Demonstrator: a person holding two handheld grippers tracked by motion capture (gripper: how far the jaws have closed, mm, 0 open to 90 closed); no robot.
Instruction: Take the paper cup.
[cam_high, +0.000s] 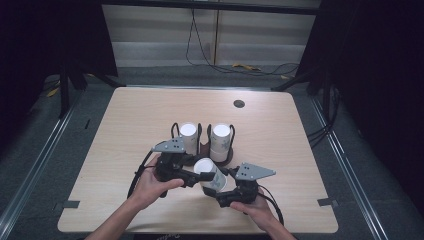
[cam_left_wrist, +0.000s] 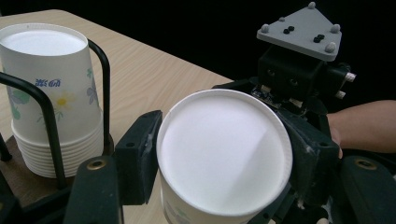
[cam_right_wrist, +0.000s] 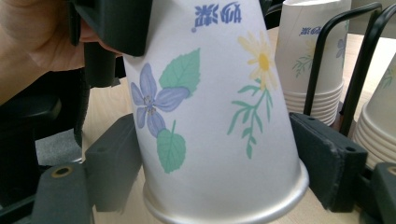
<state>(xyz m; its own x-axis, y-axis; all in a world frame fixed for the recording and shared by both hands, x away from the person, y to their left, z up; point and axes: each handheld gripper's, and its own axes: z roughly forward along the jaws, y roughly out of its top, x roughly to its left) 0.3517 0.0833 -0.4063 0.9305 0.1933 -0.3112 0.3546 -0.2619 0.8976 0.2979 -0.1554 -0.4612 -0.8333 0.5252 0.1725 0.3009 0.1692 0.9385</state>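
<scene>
Two stacks of upturned paper cups (cam_high: 189, 134) in black wire rack (cam_high: 202, 146); wooden table (cam_high: 130, 120); grommet (cam_high: 239, 103) near far edge.

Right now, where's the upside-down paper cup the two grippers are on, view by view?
High view: paper cup at front centre, between the left gripper and right gripper.
Left gripper view: its white base faces the camera, centre-right.
Right gripper view: its flowered wall fills the centre, rim down.
Shared landmark: the cup stacks in the black wire rack.

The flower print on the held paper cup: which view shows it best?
The right gripper view: the paper cup shows its flowers and leaves upside down, close. The left gripper view shows its white base; the high view shows it small.
</scene>
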